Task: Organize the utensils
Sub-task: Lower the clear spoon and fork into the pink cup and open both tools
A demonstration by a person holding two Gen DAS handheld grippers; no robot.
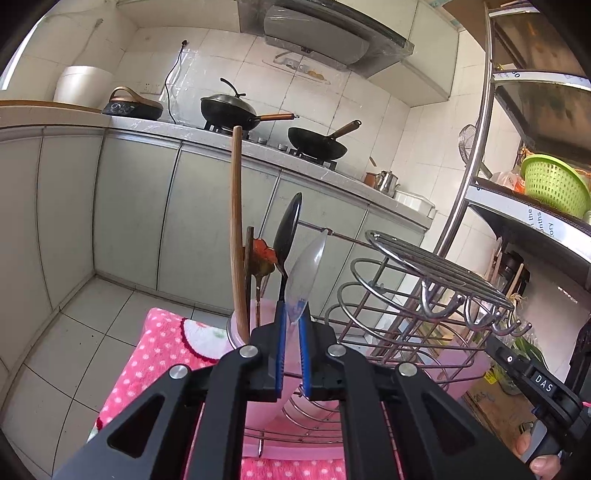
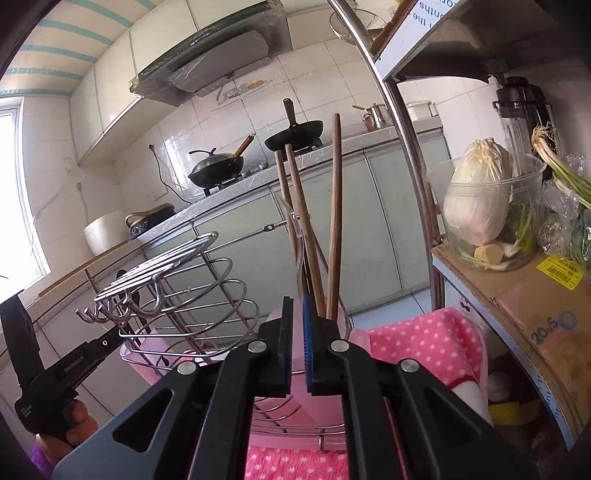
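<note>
The left gripper (image 1: 291, 325) pinches a clear plastic spoon (image 1: 304, 278), pointing up. The right gripper (image 2: 298, 317) is almost closed, holding nothing, with wooden sticks (image 2: 334, 221) just ahead.

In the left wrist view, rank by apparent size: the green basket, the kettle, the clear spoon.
1. Green basket.
2. Clear spoon, close behind; it sits near the camera, so its true size is unsure.
3. Kettle, far back on the counter.

Home kitchen, lived-in.
Two black woks (image 1: 317, 146) on a gas hob at 12 o'clock, range hood (image 1: 317, 35) above; white wall tiles, grey cabinets (image 1: 140, 206). Wire dish rack (image 1: 406, 295) at 3 o'clock; napa cabbage (image 2: 478, 192) shelved at 2 o'clock.
</note>
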